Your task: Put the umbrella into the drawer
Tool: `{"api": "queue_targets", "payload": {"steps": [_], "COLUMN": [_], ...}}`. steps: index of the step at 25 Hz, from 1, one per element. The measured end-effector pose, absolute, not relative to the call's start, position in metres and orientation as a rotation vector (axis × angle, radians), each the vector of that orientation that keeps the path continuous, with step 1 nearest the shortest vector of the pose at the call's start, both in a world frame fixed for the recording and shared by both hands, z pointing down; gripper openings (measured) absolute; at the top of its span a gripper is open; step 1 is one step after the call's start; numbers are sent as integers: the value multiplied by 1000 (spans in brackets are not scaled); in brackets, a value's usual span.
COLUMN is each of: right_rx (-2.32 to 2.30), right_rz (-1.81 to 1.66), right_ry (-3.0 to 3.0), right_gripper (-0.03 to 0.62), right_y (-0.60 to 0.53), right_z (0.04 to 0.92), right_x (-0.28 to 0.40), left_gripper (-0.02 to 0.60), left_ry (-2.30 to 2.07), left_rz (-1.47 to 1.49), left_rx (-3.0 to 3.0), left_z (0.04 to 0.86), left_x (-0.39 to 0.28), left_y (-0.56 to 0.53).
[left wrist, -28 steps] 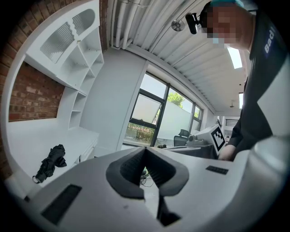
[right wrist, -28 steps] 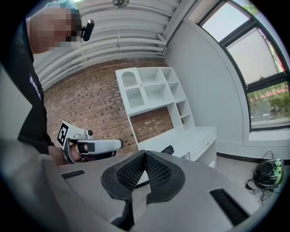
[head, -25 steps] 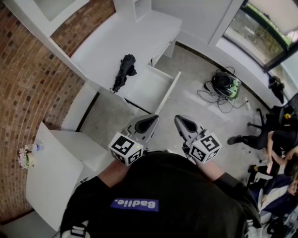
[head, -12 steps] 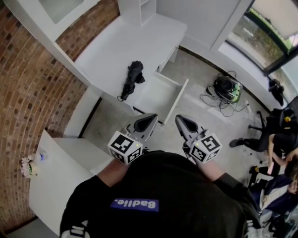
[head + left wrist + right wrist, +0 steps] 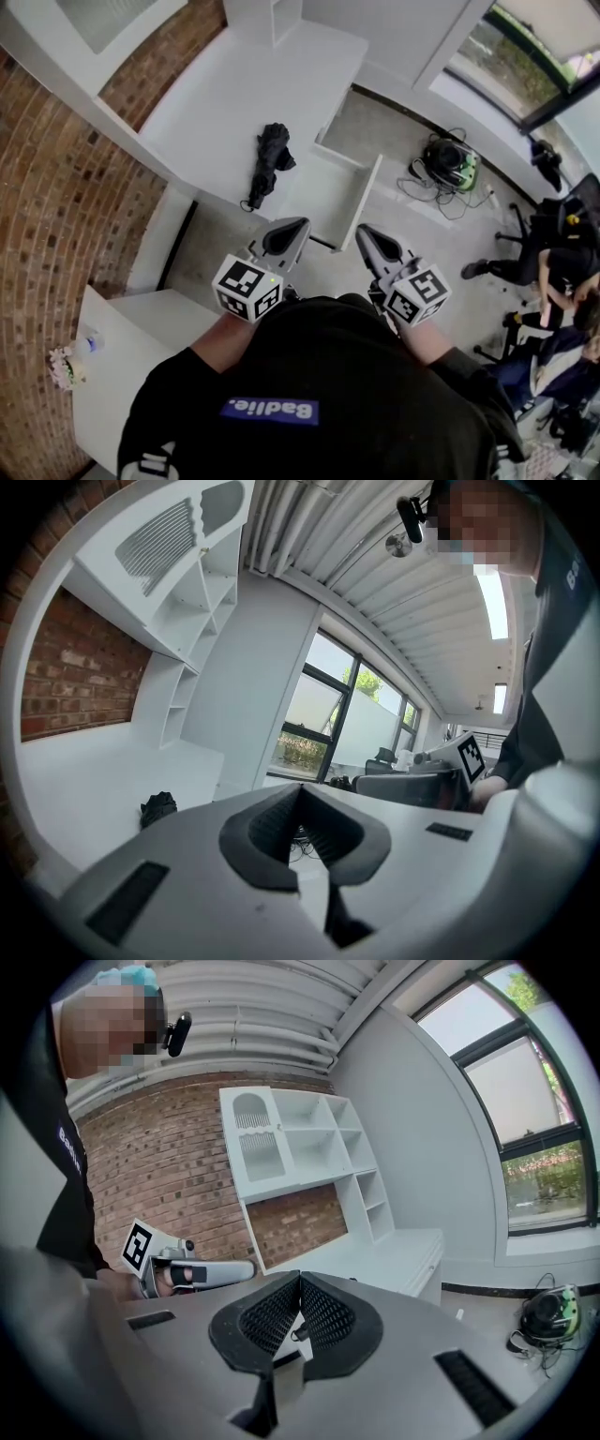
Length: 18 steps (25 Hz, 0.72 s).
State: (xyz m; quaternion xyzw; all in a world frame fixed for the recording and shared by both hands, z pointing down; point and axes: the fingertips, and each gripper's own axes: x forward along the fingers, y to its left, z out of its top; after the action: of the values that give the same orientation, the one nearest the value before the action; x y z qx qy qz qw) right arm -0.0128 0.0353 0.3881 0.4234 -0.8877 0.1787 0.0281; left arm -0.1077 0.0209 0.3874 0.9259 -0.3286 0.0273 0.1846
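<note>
I see bright, even daylight from the windows (image 5: 530, 52), with soft shadows. A ceiling strip light (image 5: 492, 602) glares white. Both gripper views bend and darken at their edges.

The person wears a black short-sleeved shirt (image 5: 356, 375) bearing a blue lettered patch (image 5: 270, 411).

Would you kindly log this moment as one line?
umbrella: on desk | drawer: open | left gripper: shut, empty | right gripper: shut, empty
</note>
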Motion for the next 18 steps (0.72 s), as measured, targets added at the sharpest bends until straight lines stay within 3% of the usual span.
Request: {"api": "queue_targets", "payload": {"steps": [18], "right_rx": [1160], "right_rz": [573], "right_ry": [-2798], "right_gripper": [29], "right_y": [-42], "right_z": [395], "right_x": [-14], "left_gripper": [3], "left_ry": [-1105], "left_rz": [200], "left_rx": [2501], "left_z": [417], "left_x": [-122], "left_y": [-54]}}
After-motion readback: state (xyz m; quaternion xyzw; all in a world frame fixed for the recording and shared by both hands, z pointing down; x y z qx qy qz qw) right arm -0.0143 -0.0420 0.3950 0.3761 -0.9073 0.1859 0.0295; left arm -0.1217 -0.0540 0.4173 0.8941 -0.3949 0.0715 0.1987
